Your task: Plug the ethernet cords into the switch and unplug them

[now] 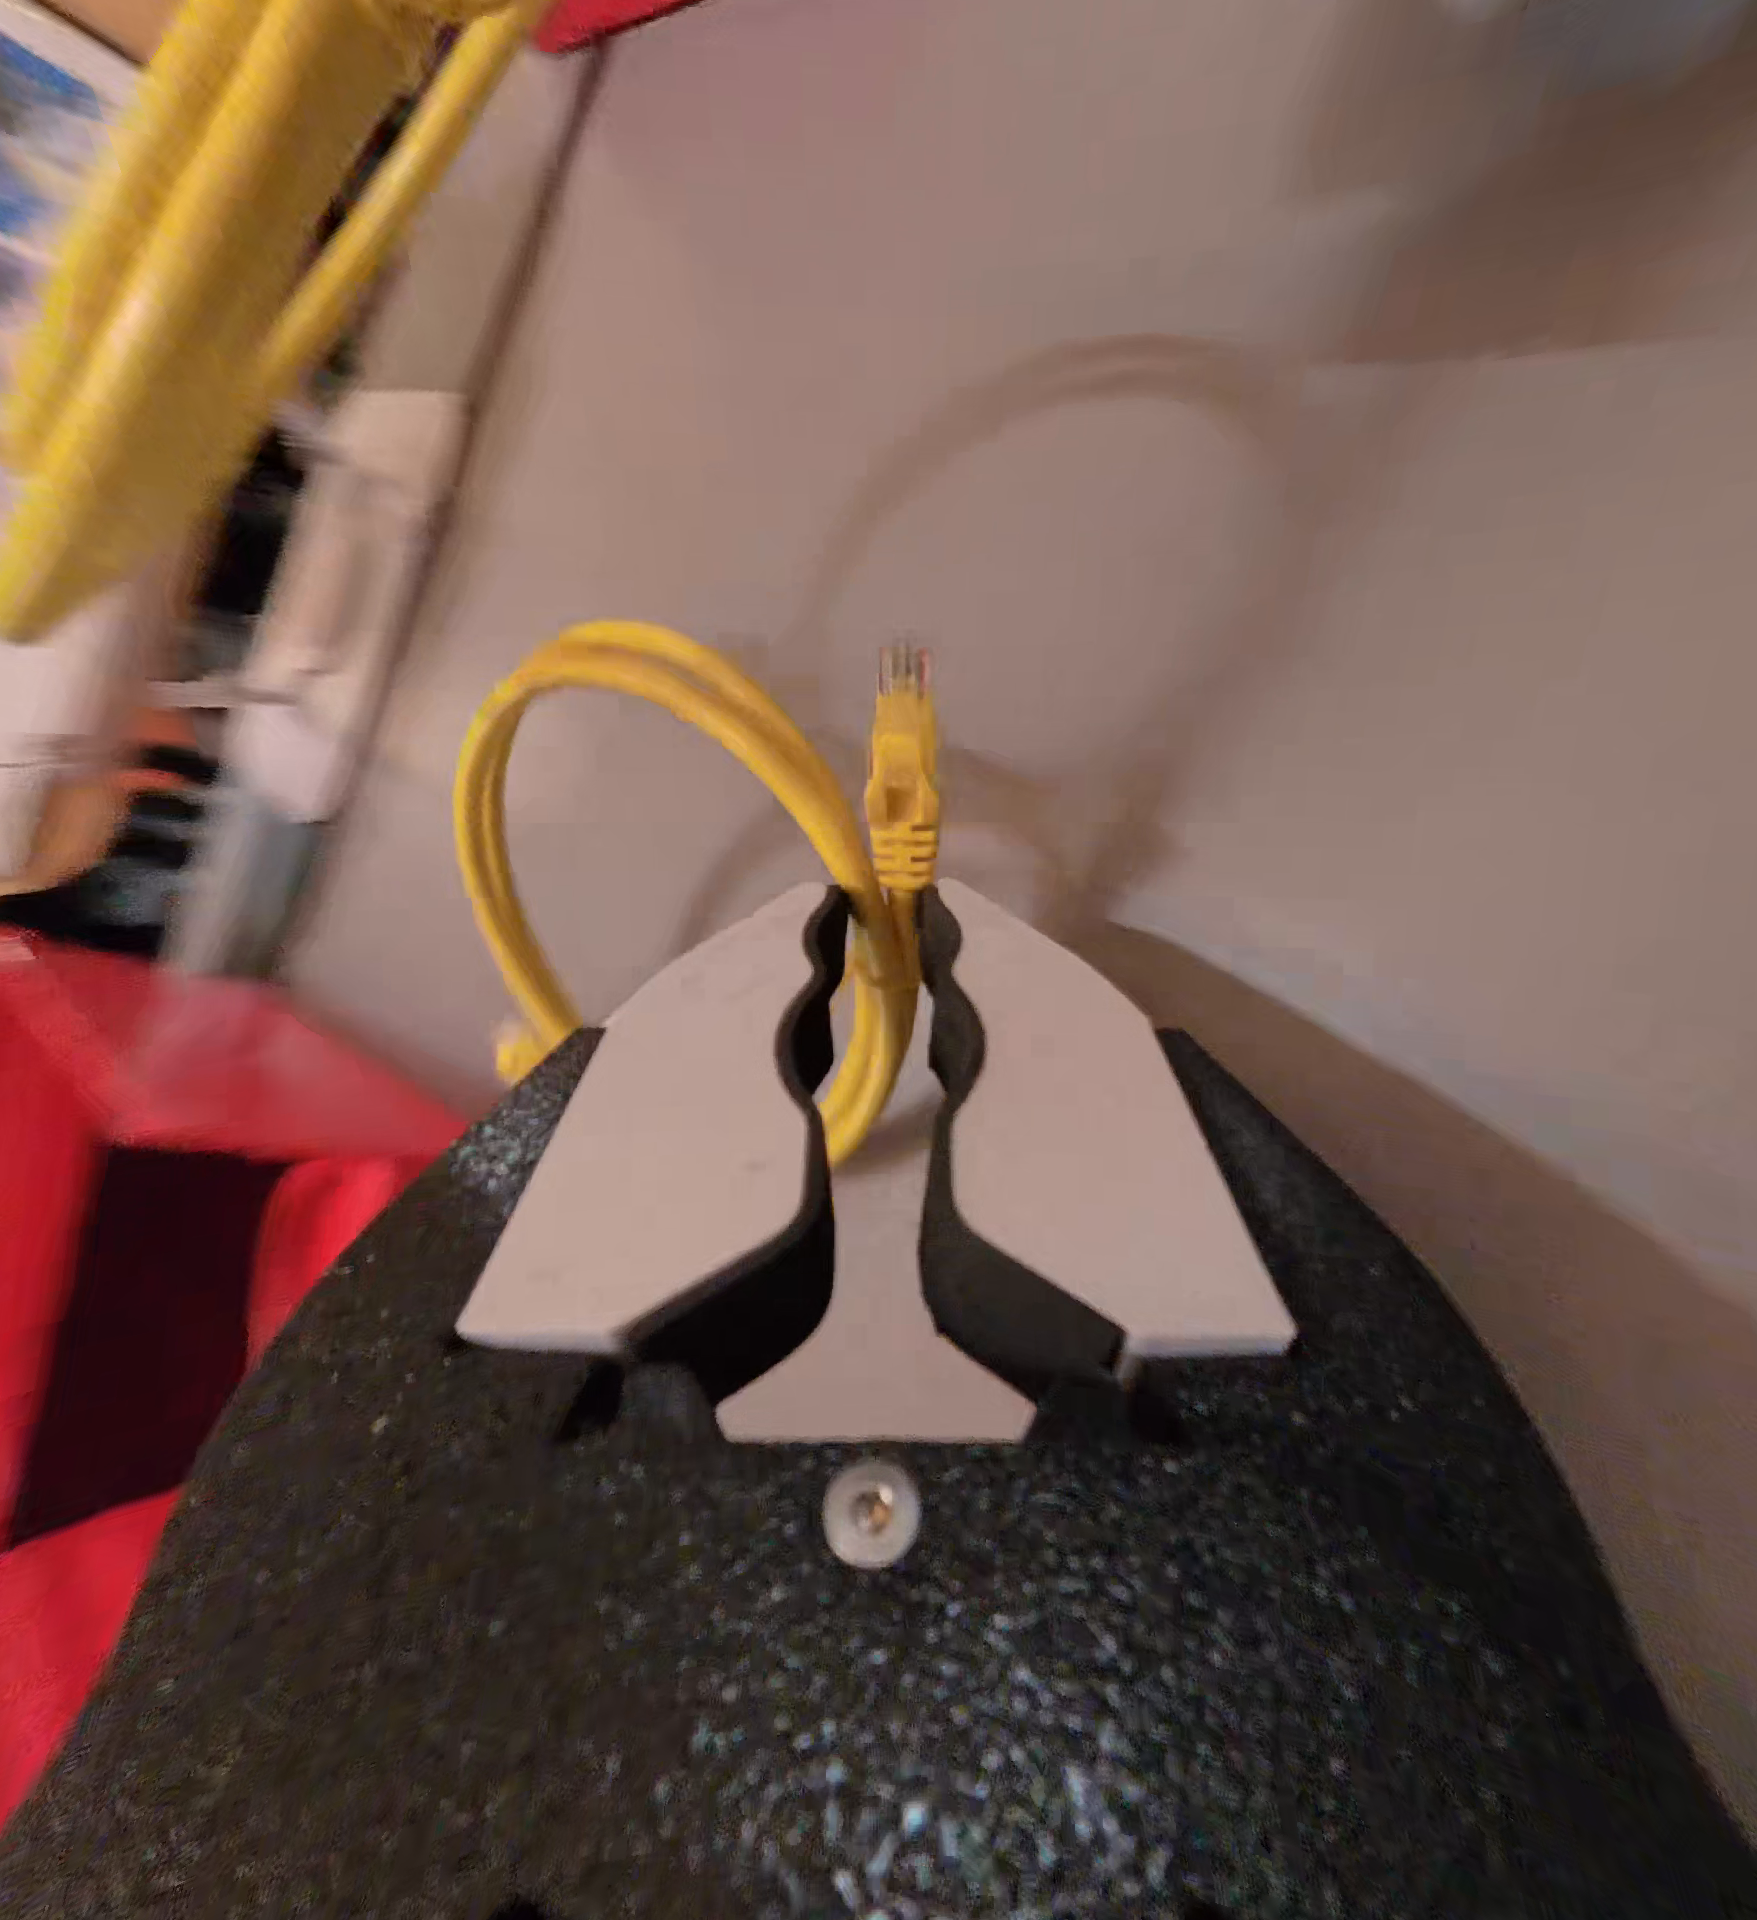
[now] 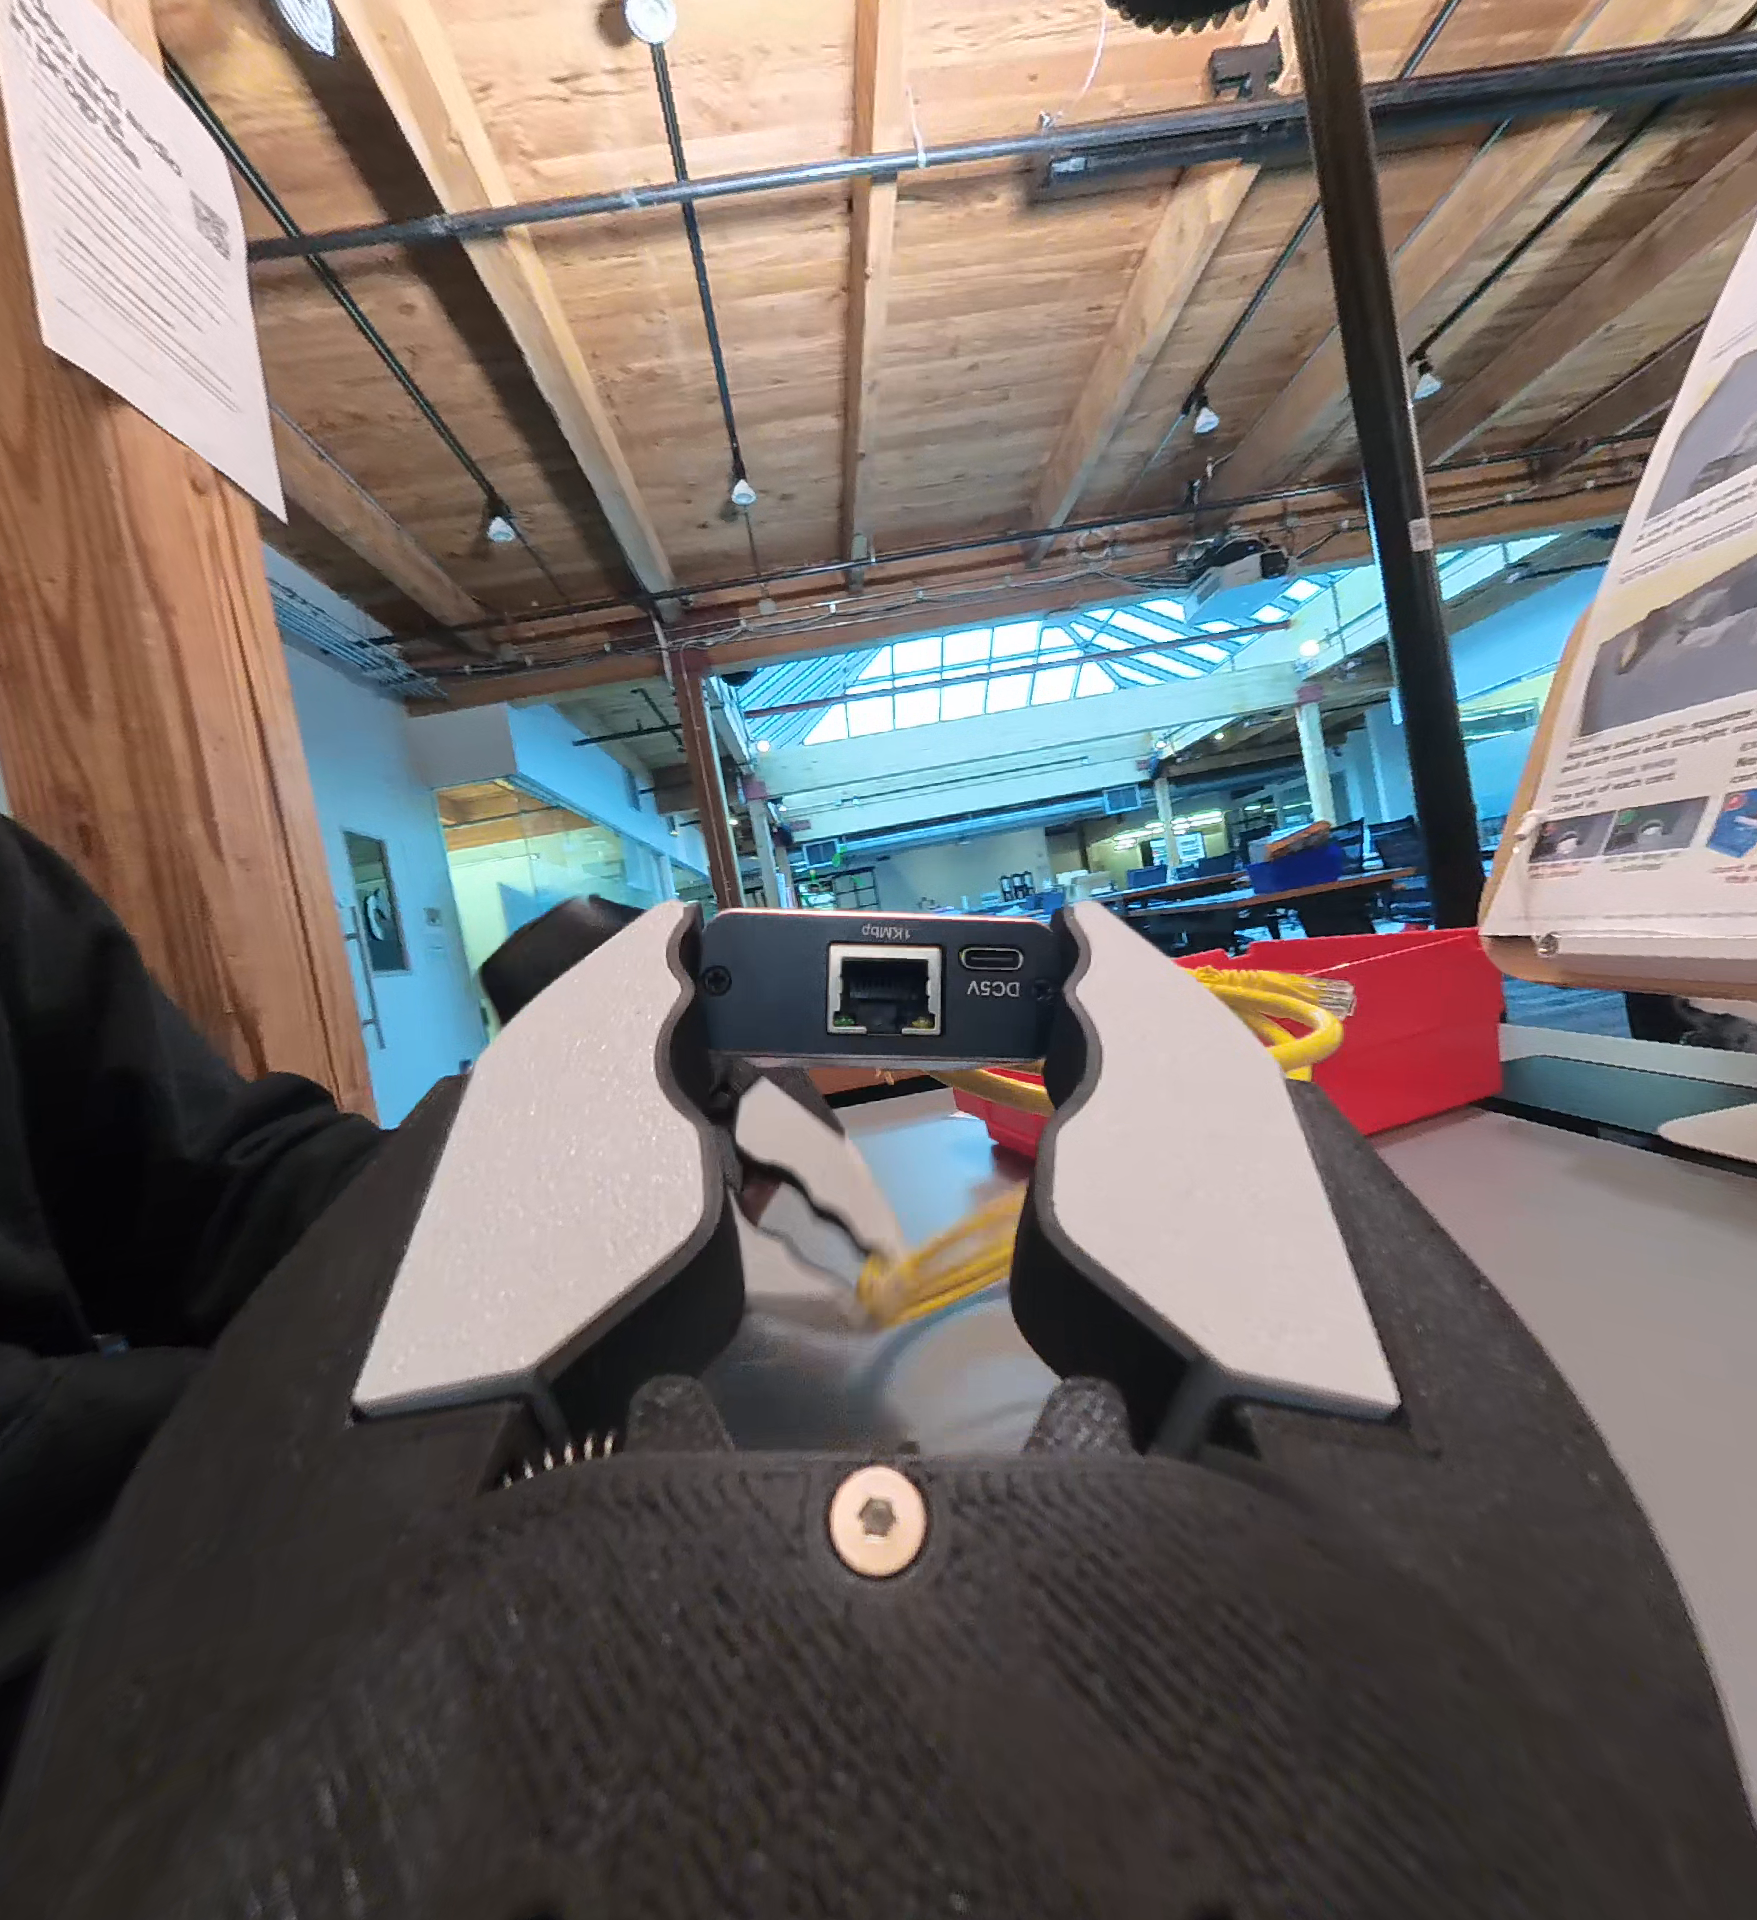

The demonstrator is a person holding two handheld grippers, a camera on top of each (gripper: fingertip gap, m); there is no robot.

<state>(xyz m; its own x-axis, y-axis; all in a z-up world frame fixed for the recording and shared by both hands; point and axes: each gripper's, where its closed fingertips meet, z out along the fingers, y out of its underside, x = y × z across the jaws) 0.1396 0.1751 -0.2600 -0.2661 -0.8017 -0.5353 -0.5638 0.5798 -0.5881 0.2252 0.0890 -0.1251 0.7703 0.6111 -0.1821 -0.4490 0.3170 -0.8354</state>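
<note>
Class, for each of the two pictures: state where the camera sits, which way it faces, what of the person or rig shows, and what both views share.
Left wrist view: on the left gripper, looking along its fingers down at a grey table; it is shut on a yellow cord; no body part shows.
Right wrist view: on the right gripper, tilted up toward the wooden ceiling; it is shut on the black switch; a dark sleeve shows.
Shared: the yellow cord, the table and a red bin.
</note>
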